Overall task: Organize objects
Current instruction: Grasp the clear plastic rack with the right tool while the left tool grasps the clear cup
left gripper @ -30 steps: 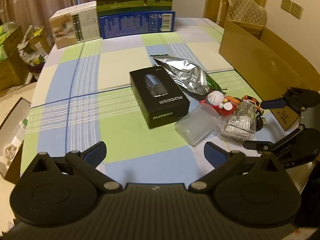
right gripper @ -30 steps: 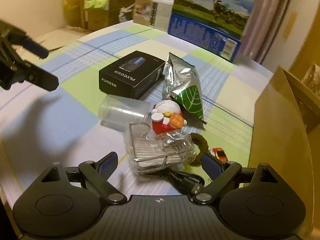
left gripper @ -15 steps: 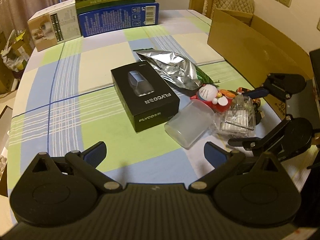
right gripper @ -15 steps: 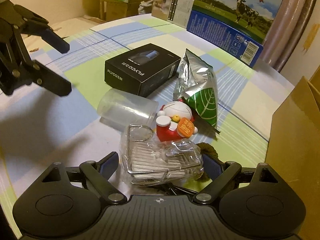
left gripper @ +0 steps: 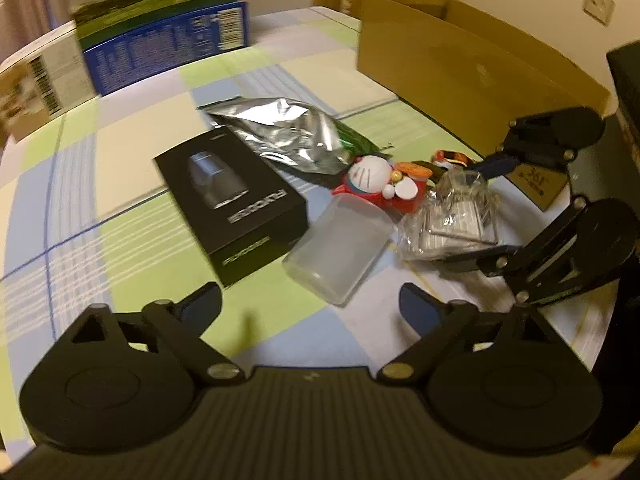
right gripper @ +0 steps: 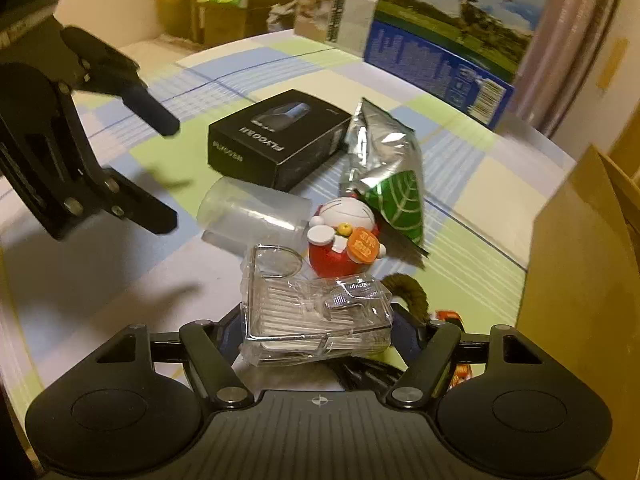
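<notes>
A clear plastic cup [left gripper: 340, 252] lies on its side on the checked tablecloth [left gripper: 132, 240]. My left gripper [left gripper: 310, 300] hovers just short of the cup's near end, its jaws closing, and no pad touches the cup. In the right wrist view the left gripper [right gripper: 172, 172] hangs left of the cup [right gripper: 252, 212]. A plastic-wrapped wire rack [right gripper: 316, 316] sits between the closing jaws of my right gripper [right gripper: 316, 332], whose pads meet the wrap on both sides. The left wrist view shows the right gripper [left gripper: 484, 212] straddling the rack [left gripper: 452, 220].
A black box [left gripper: 236, 204], a silver pouch [left gripper: 288, 136] and a red-and-white figurine [left gripper: 380, 184] crowd the cup. A brown hair tie [right gripper: 408, 288] and a toy car [right gripper: 448, 316] lie by the rack. An open cardboard box [left gripper: 460, 64] walls the right; a milk carton [left gripper: 160, 36] stands behind.
The left gripper has come lower and nearer the cup, rolling a little, and its jaws have narrowed. The right gripper's jaws have closed in onto the wrapped rack.
</notes>
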Demonstrator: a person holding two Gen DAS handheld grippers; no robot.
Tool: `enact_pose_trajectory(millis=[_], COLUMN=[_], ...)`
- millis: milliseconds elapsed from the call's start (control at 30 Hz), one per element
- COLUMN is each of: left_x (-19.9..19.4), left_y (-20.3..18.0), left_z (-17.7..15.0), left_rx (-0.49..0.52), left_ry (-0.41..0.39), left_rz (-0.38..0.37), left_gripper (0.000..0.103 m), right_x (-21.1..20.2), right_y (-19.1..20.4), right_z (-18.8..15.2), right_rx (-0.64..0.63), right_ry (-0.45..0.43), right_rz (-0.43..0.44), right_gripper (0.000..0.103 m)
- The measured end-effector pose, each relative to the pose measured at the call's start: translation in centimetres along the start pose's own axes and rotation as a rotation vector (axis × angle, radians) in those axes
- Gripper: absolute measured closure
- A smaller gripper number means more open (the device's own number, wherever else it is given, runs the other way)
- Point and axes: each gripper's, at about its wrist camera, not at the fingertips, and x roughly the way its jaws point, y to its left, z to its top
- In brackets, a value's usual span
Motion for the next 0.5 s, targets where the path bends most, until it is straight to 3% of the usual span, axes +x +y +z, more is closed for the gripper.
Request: enact_pose_trajectory(millis=[267,333,500], left_x=[2.7,3.3,4.6], left_y=[-1.1,-1.1,-1.2], left_z=[1.3,1.7,2.4], left_rx=[0.123,0.137,0.154], left_ry=[0.022,0.022,0.045], left_rz=[-0.058,-0.057,-0.071], left_gripper=[0.022,0.031,0.039], right_x=[-1.9,-2.3,-3.0], right_y=[-1.3,-1.4,-1.7], right_z=[-0.4,-0.4,-0.4], right_rx=[0.117,0.125,0.146], right_ry=[-0.01,-0.011,-0.015], right_rz=[-0.035,-0.047,-0.065], right_gripper=[0.034,0.034,0.034])
